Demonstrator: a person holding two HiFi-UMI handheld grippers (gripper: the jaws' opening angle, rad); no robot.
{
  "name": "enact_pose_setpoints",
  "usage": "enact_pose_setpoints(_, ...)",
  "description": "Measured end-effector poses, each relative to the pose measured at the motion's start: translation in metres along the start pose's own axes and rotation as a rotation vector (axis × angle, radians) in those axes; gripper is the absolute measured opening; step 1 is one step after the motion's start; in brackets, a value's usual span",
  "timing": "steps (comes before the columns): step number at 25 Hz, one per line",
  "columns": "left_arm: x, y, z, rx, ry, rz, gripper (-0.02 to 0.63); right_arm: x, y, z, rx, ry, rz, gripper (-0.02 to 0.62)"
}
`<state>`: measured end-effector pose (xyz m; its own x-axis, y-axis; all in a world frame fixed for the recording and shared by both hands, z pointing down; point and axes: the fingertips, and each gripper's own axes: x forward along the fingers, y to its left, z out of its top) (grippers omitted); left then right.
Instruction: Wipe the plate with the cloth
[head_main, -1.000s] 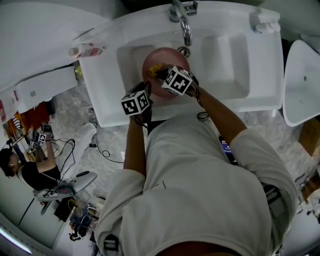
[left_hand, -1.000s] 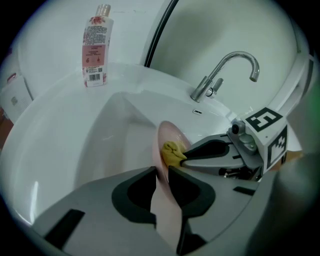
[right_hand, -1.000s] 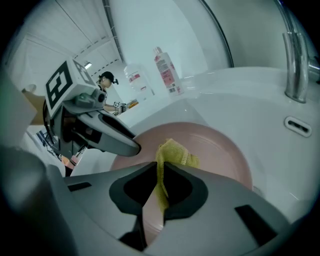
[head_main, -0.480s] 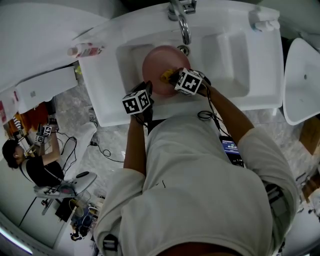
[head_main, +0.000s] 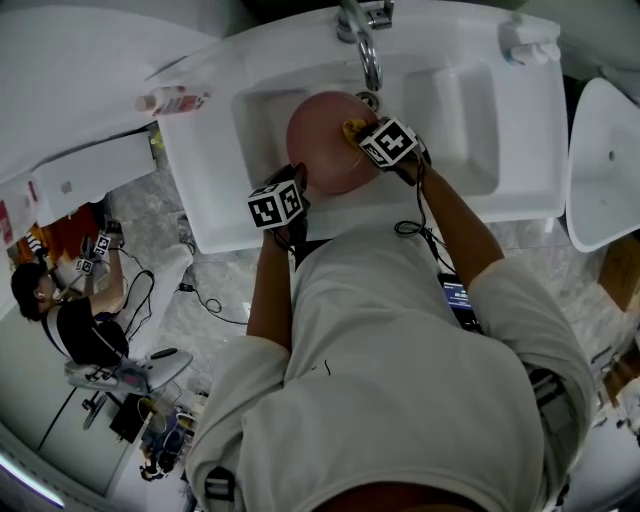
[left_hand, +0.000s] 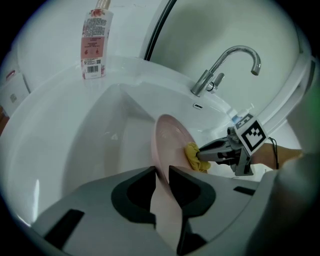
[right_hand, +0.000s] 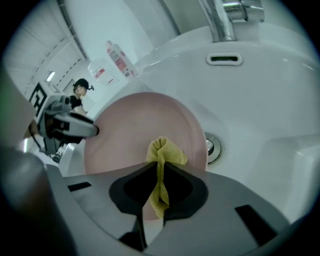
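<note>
Pink plate (head_main: 322, 152) pinched in left claw (left_hand: 161, 172), near rim hidden; yellow cloth (right_hand: 163, 150) nipped in right claw (right_hand: 159, 174), apparently against it.

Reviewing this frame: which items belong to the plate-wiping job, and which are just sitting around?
In the job:
- pink plate, gripped at its edge by the left claw
- yellow cloth, held by the right claw against the plate

Just lying about:
- bottle on the rim of the sink
- faucet
- drain
</note>
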<state>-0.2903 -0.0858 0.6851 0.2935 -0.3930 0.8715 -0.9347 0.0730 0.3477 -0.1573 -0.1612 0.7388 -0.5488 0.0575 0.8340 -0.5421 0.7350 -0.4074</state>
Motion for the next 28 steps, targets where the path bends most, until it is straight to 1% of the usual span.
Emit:
enact_pose_setpoints(2,0.002,0.001,-0.002,0.003,0.006,0.010,0.095,0.003,-0.008,0.011,0.106,-0.024,-0.025,0.041)
enact_pose_setpoints(4,0.004,0.000,-0.002,0.001,0.009,0.010,0.098,0.004,-0.014,0.023,0.168,-0.058,-0.060,0.041)
enact_pose_setpoints(6,0.005,-0.002,-0.002,-0.001,0.008,0.006,0.098,0.005,-0.016,0.035,0.183,-0.094,-0.094,0.041)
enact_pose_setpoints(8,0.005,-0.003,-0.002,0.001,0.007,0.005,0.100,0.006,-0.012,0.045,0.177,-0.124,-0.114,0.041)
enact_pose_setpoints(12,0.003,-0.004,0.000,-0.001,0.003,0.001,0.100,0.009,0.002,0.060,0.148,-0.170,-0.123,0.041)
enact_pose_setpoints(17,0.003,-0.002,0.001,-0.003,0.003,-0.003,0.100,0.020,0.028,0.067,0.094,-0.209,-0.046,0.041)
enact_pose_setpoints(24,0.004,0.000,-0.002,-0.011,0.019,0.001,0.098,0.024,0.070,0.072,0.018,-0.225,0.081,0.041)
enact_pose_setpoints(28,0.005,0.001,-0.003,-0.016,0.021,-0.003,0.099,0.027,0.094,0.068,-0.033,-0.210,0.153,0.041)
